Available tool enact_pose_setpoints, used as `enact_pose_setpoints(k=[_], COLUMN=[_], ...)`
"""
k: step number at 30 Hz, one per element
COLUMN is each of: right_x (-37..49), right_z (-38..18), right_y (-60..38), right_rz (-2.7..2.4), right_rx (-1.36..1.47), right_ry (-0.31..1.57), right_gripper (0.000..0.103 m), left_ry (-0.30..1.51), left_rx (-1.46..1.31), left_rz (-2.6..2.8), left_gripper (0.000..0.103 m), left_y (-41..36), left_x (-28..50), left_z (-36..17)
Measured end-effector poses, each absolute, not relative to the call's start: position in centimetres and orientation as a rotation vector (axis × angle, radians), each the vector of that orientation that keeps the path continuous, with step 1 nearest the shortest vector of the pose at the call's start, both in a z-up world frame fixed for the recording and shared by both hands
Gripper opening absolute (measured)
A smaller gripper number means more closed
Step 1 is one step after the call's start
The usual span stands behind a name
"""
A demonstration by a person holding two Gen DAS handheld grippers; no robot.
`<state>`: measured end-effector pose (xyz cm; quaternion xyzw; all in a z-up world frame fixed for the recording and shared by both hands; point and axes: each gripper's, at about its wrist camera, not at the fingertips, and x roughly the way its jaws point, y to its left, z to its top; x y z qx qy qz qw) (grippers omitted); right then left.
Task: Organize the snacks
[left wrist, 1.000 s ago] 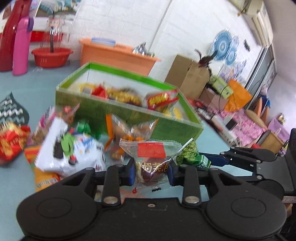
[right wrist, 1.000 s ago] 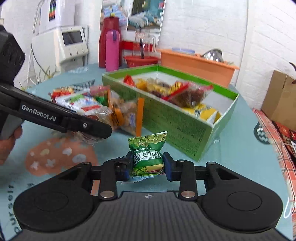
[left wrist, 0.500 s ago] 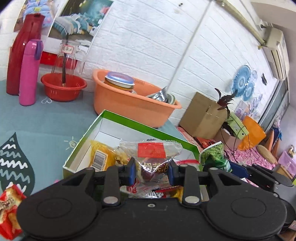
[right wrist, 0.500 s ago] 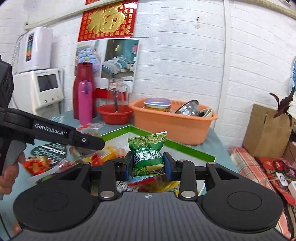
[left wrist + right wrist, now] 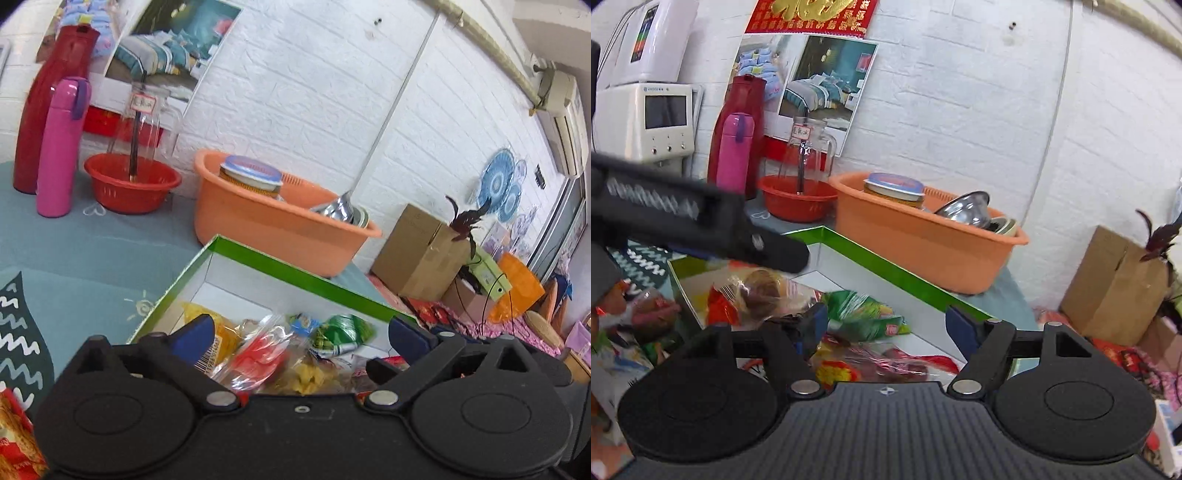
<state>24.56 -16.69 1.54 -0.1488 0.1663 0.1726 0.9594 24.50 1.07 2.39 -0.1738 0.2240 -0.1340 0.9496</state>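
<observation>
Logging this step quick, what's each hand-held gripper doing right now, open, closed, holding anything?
Left hand-held gripper: open, holding nothing, over the green box.
Right hand-held gripper: open, holding nothing, over the same box.

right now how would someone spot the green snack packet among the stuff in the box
Start at the orange basin against the white brick wall; the green-rimmed box sits just in front of it. Inside, among mostly clear and red wrappers, the green snack packet lies near the middle, just beyond the open right gripper. It is the only bright green, opaque packet in the box.
</observation>
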Motion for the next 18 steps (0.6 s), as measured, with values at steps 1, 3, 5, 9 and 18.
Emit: enact_pose_setpoints(k=[1,3,5,9,18], right_x=[24.4,23.9,23.2,20.1,13.4], right_z=[1.6,1.8,2.4,3.7,3.9], right_y=[-16.9,-17.5,-18.0,-18.7,-19.7], right_rz=[0.346,0.339,0.340,0.344,0.416], right_rx=[-0.301,-0.275,-0.239,-0.198,-0.143], right_ry=[0.337,0.345,0.344,0.305,0.334], right_gripper=[0.103,0.103,0.103,0.103,0.103], left_ry=[0.463,0.473,0.461,0.466,0.514], left_rx=[-0.354,-0.370,-0.385,-0.408,-0.413], left_rz=[-0.274,-0.277,-0.284,-0.276,-0.271], left_gripper=[0.103,0.103,0.103,0.103,0.103], left_y=[1.1,1.3,1.6,2.3,3.6], left_x=[24.3,23.8,22.7,19.7,11.6], left_z=[2.5,3.1,3.7,5.1,3.7])
